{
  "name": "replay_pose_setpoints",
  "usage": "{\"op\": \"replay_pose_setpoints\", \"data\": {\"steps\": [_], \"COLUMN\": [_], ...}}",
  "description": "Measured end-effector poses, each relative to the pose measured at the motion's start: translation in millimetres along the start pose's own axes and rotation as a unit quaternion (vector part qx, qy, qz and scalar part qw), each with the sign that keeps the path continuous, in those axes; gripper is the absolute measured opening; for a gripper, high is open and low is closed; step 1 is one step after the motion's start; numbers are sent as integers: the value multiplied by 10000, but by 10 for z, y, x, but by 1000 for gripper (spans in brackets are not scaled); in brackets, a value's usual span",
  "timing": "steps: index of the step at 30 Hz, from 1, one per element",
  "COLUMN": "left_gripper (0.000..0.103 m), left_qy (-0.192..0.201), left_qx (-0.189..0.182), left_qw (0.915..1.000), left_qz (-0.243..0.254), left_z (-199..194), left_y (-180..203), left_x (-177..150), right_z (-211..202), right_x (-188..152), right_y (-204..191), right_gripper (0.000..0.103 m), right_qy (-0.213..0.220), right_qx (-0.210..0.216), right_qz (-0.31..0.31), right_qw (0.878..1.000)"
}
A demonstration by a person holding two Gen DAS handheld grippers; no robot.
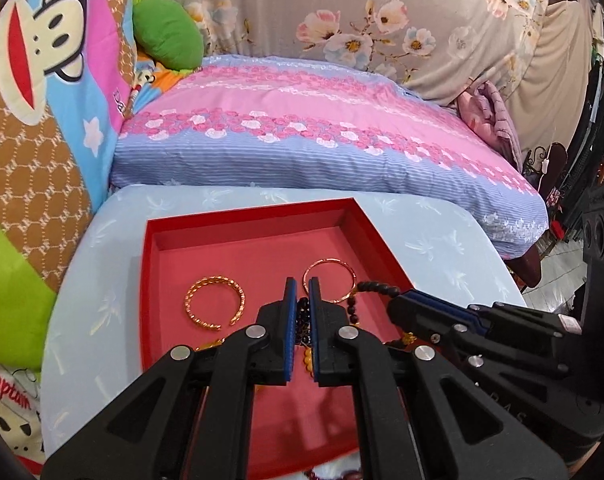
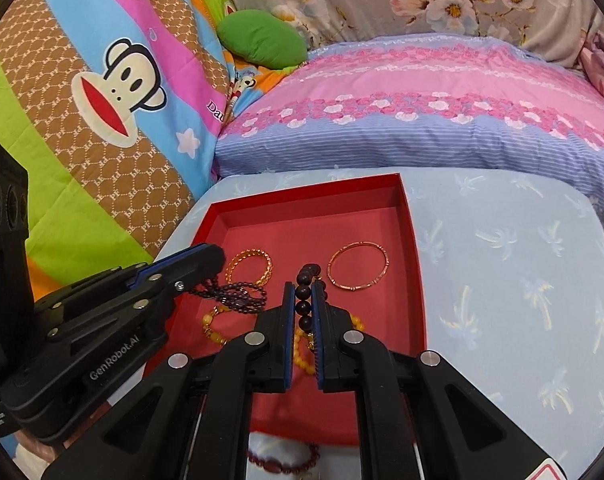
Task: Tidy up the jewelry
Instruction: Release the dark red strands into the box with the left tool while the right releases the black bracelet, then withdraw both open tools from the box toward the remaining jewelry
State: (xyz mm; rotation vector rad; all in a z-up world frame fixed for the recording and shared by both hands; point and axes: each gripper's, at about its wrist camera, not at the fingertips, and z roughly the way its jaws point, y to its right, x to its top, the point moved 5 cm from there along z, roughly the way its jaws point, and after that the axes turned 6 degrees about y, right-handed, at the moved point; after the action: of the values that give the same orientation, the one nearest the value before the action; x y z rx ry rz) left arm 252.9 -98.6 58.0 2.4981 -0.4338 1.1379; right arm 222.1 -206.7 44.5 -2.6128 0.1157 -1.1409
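With our right tool (image 2: 302, 304) clenched on the dark bead bracelet (image 2: 305, 294), which runs lengthwise between its pads over the red tray (image 2: 415, 240), our left tool (image 1: 302, 300) pinches the small-bead strand (image 1: 303, 320) just to its left.

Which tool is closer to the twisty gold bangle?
Left. The left tool sits just to the right of the twisty gold bangle, pinching small dark beads. The right tool is farther right, pinching big dark beads.
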Motion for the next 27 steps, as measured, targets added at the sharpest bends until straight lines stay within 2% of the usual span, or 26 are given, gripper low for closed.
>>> {"op": "replay_pose_setpoints", "data": {"steps": [8, 13, 14, 15, 16, 17, 19, 27], "left_gripper": [6, 6, 9, 14, 29, 45, 49, 49], "left_qy": [-376, -491, -439, -388, -329, -243, -141, 0], "left_qx": [8, 228, 279, 379, 439, 534, 658, 828], "left_qw": [9992, 9984, 9986, 9984, 9984, 9982, 9977, 9965], "left_qz": [-140, -134, -134, -134, -131, -111, -46, 131], "left_z": [489, 650, 645, 634, 617, 583, 535, 294], "left_y": [-118, -167, -178, -191, -197, -202, -197, -143], "left_x": [-59, -130, -131, -136, -130, -126, -113, -149], "right_z": [456, 578, 563, 545, 501, 465, 390, 157], "right_x": [-34, -72, -72, -74, -76, -73, -76, -146], "right_y": [164, 289, 309, 322, 322, 322, 312, 186], "right_gripper": [8, 11, 13, 19, 29, 34, 36, 36], "right_qy": [-340, -382, -336, -300, -220, -150, -41, 76], "right_qx": [57, -243, -319, -388, -458, -508, -602, -536], "right_qz": [184, 118, 102, 66, 15, -19, -117, -238], "right_qw": [9992, 9989, 9989, 9988, 9987, 9986, 9981, 9982]}}
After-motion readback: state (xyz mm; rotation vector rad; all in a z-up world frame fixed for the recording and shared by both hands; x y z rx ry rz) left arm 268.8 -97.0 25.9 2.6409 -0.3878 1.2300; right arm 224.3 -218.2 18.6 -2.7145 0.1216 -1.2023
